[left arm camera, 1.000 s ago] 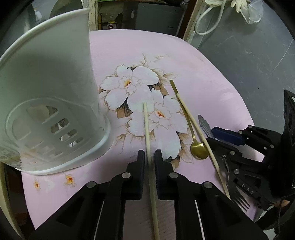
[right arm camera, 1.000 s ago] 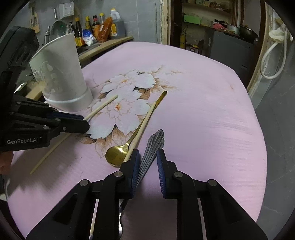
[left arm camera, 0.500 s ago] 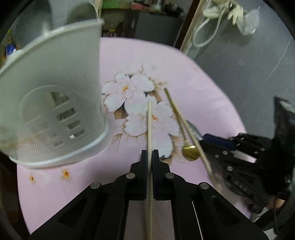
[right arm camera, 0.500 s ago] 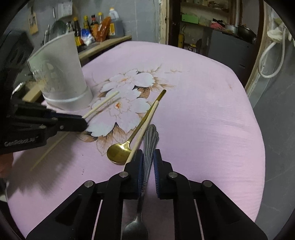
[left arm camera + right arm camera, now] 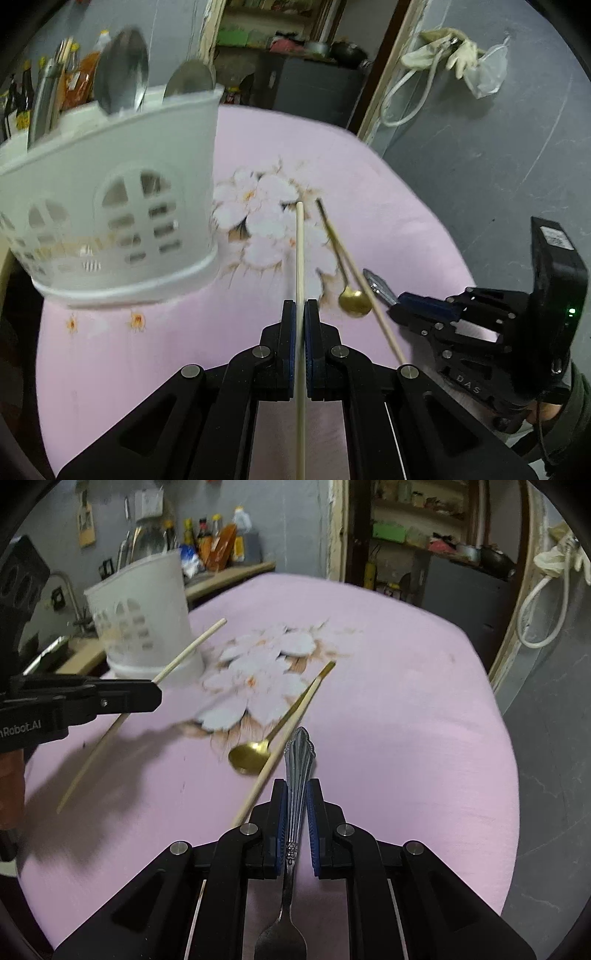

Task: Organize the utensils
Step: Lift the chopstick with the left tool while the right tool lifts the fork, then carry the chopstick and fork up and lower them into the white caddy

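My left gripper is shut on a pale wooden chopstick and holds it above the pink cloth; from the right wrist view this chopstick is lifted and slanted. My right gripper is shut on the ornate handle of a silver fork, tines pointing back toward the camera. A gold spoon and a second chopstick lie on the cloth just left of the fork. A white slotted utensil holder stands at the left with spoons in it.
The pink floral tablecloth covers a round table whose edge drops off at the right to a grey floor. Bottles stand on a counter behind the holder. A dark cabinet is beyond the table's far edge.
Both grippers have shut, the left on the chopstick, the right on the fork. Both utensils have risen off the cloth, and the left view now looks higher at the holder's rim.
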`<state>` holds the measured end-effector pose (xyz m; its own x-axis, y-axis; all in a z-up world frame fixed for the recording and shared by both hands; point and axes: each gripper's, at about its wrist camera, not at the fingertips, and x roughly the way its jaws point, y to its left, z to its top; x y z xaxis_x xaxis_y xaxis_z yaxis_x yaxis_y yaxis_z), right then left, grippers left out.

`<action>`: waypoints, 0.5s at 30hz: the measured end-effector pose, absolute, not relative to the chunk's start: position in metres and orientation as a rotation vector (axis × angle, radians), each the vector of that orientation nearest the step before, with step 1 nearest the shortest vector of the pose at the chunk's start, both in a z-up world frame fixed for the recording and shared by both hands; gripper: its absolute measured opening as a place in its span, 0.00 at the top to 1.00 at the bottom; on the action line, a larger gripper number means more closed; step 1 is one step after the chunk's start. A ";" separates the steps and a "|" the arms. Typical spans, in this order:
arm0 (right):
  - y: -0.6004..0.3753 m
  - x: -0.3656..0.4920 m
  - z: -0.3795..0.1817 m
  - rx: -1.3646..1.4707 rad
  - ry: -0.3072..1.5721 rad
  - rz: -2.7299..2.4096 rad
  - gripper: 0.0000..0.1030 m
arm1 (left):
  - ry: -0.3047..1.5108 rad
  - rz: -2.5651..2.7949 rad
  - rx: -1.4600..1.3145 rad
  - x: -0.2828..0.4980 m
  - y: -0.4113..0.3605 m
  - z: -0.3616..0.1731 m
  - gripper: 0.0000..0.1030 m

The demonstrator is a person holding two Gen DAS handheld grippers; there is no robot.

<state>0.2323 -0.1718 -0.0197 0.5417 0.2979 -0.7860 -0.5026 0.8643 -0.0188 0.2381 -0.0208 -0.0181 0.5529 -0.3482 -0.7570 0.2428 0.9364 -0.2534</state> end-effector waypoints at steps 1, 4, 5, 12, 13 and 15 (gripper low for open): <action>-0.171 0.232 -0.021 -0.264 0.884 0.484 0.92 | 0.936 -0.350 -0.134 0.238 -0.020 -0.020 0.98; -0.170 0.232 -0.022 -0.299 0.916 0.498 0.91 | 0.974 -0.337 -0.156 0.244 -0.019 -0.024 0.98; -0.169 0.234 -0.023 -0.308 0.940 0.504 0.91 | 0.980 -0.332 -0.160 0.244 -0.017 -0.025 0.98; -0.165 0.250 -0.022 -0.359 1.086 0.560 0.89 | 0.980 -0.334 -0.169 0.240 -0.014 -0.022 0.98; -0.164 0.250 -0.022 -0.373 1.092 0.567 0.90 | 0.977 -0.338 -0.176 0.239 -0.015 -0.022 0.98; -0.164 0.252 -0.022 -0.382 1.096 0.573 0.92 | 0.956 -0.350 -0.196 0.234 -0.013 -0.019 0.98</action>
